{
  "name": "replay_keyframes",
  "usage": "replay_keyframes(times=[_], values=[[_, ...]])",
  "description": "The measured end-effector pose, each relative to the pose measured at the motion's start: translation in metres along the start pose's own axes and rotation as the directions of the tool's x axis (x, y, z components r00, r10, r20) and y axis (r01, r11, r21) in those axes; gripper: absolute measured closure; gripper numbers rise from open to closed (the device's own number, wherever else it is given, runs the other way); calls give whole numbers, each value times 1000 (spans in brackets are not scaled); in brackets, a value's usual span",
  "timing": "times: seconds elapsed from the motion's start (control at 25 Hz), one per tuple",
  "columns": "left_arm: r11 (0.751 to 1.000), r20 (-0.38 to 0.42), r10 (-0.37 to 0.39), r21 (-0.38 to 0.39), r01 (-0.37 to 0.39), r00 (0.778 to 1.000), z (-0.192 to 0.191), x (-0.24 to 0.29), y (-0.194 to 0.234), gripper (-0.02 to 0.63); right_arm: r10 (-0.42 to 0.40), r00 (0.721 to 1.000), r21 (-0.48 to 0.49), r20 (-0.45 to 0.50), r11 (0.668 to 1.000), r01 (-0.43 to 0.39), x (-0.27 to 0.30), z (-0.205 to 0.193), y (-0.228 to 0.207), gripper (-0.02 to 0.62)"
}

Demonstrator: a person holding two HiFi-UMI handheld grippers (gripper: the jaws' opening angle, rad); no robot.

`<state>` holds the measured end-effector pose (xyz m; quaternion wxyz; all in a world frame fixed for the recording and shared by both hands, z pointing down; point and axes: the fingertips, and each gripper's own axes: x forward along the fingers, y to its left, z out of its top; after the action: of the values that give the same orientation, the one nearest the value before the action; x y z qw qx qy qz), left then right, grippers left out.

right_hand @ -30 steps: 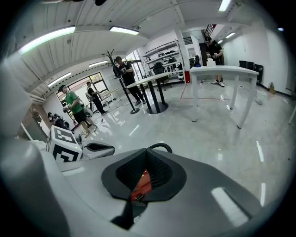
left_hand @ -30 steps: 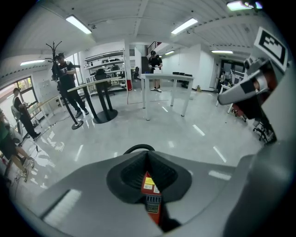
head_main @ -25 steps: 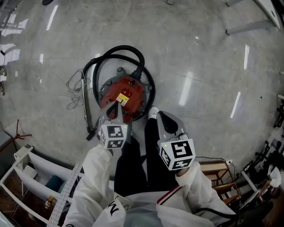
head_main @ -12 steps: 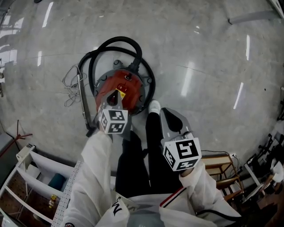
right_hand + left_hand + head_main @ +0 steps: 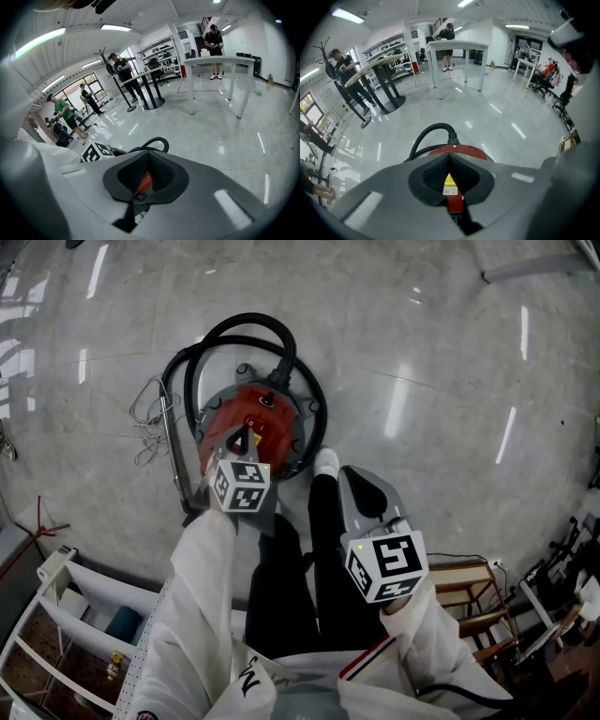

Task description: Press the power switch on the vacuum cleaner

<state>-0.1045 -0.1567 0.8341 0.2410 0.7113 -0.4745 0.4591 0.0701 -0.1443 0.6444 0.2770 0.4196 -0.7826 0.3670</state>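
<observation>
Round red vacuum cleaner [image 5: 274, 424], coiled black hose [image 5: 249, 322]; left claw [image 5: 242, 437], right claw [image 5: 354, 482] closed, empty.

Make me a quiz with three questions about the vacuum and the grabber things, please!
1. Where does the vacuum cleaner stand? A) on the floor B) on a table C) on a shelf
2. What colour is its top? A) blue B) green C) red
3. How are the jaws of the left gripper? A) wide apart B) shut together C) clamped on a cup
Answers: 1 A, it sits on the shiny floor; 2 C, its lid is red; 3 B, the tips meet in the left gripper view.
</observation>
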Motion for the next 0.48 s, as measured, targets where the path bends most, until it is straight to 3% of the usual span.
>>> replay_keyframes(times=[0.48], values=[[999,-71,-10,37,13,997,-12,23,1,606,2,1000,17,-11,1000,-2,2,-5,-3,595]])
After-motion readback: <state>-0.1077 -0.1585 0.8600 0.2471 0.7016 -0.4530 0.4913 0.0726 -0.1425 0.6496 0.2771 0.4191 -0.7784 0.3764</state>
